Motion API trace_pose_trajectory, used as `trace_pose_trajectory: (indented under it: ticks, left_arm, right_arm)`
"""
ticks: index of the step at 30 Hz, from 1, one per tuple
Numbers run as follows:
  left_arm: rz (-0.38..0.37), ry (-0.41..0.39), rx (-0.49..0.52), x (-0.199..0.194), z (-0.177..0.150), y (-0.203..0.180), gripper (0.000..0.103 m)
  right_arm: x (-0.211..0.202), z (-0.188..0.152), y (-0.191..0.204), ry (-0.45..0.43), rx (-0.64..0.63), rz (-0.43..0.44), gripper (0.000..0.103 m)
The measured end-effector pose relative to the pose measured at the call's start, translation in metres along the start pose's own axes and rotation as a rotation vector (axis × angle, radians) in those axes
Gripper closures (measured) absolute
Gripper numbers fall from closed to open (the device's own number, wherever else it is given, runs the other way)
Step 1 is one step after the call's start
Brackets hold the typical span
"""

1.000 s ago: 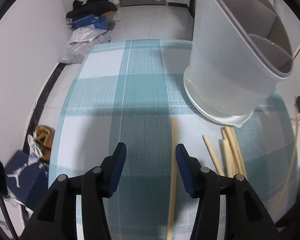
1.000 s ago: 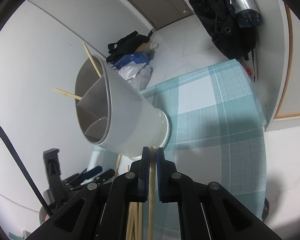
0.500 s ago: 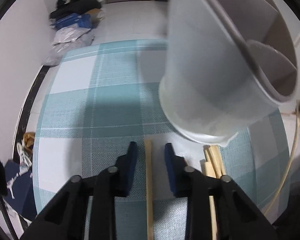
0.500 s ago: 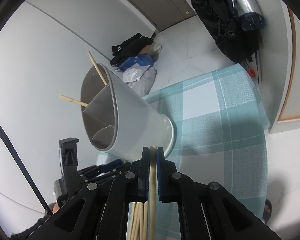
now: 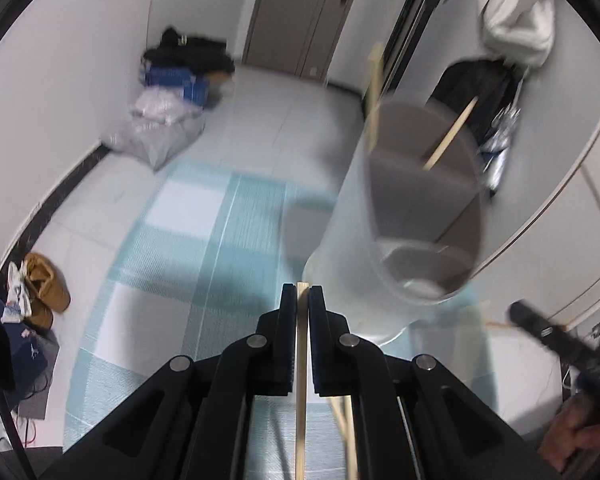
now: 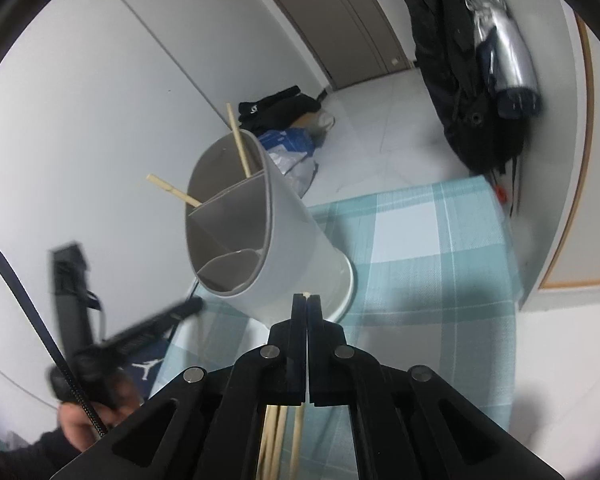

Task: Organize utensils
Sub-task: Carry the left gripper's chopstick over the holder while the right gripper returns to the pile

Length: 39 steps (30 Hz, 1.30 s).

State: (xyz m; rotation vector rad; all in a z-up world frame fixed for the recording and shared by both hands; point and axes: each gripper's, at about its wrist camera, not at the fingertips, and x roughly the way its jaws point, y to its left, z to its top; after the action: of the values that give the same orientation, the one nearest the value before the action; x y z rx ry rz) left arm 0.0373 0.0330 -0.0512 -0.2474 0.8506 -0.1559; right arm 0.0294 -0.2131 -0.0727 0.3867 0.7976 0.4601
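My left gripper (image 5: 302,294) is shut on a wooden chopstick (image 5: 301,400) and holds it above the checked cloth, just left of the white divided utensil holder (image 5: 356,248). Two chopsticks (image 5: 448,136) stand in the holder's back compartment. My right gripper (image 6: 307,304) is shut on another chopstick (image 6: 297,440), its tip close to the holder's base (image 6: 300,264). The holder's chopsticks (image 6: 240,144) show in that view too. The left gripper (image 6: 140,336) appears blurred at the right wrist view's left.
Loose chopsticks lie on the teal checked tablecloth (image 5: 220,240) below the grippers (image 6: 272,440). Bags and clothes (image 5: 172,92) sit on the floor by the far wall. Shoes (image 5: 40,288) lie on the floor left. A dark coat (image 6: 468,60) hangs at right.
My left gripper closed on the chopstick and lifted it off the cloth, tilting upward. My right gripper rose slightly, still shut on its chopstick.
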Motion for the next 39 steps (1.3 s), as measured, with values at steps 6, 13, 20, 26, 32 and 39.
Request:
trace_pose_trajectory:
  ticks: [6,13,20,26,32,39]
  left_arm:
    - [-0.025,-0.107,0.025,-0.029,0.006,-0.011,0.1]
    - [-0.061,-0.137,0.028,-0.037,0.002,-0.003,0.1]
    - [-0.095,-0.141,0.02,-0.045,-0.003,0.004,0.1]
    - [-0.142,-0.098,-0.055,-0.036,-0.003,0.026,0.1]
    - [-0.146,-0.096,-0.081,-0.036,0.001,0.036,0.1]
    - [-0.164,-0.088,-0.1,-0.038,0.003,0.038,0.1]
  right_arm:
    - [-0.007,-0.006,0.017,-0.03,-0.076,-0.017,0.103]
    - [0.012,-0.021,0.011,0.062,-0.064,-0.107,0.099]
    - [0.054,-0.04,0.013,0.193,-0.122,-0.192,0.072]
    - [0.091,-0.043,0.013,0.251,-0.159,-0.271,0.072]
    - [0.107,-0.049,0.028,0.226,-0.294,-0.343,0.075]
    - [0.101,-0.055,0.025,0.317,-0.348,-0.318,0.098]
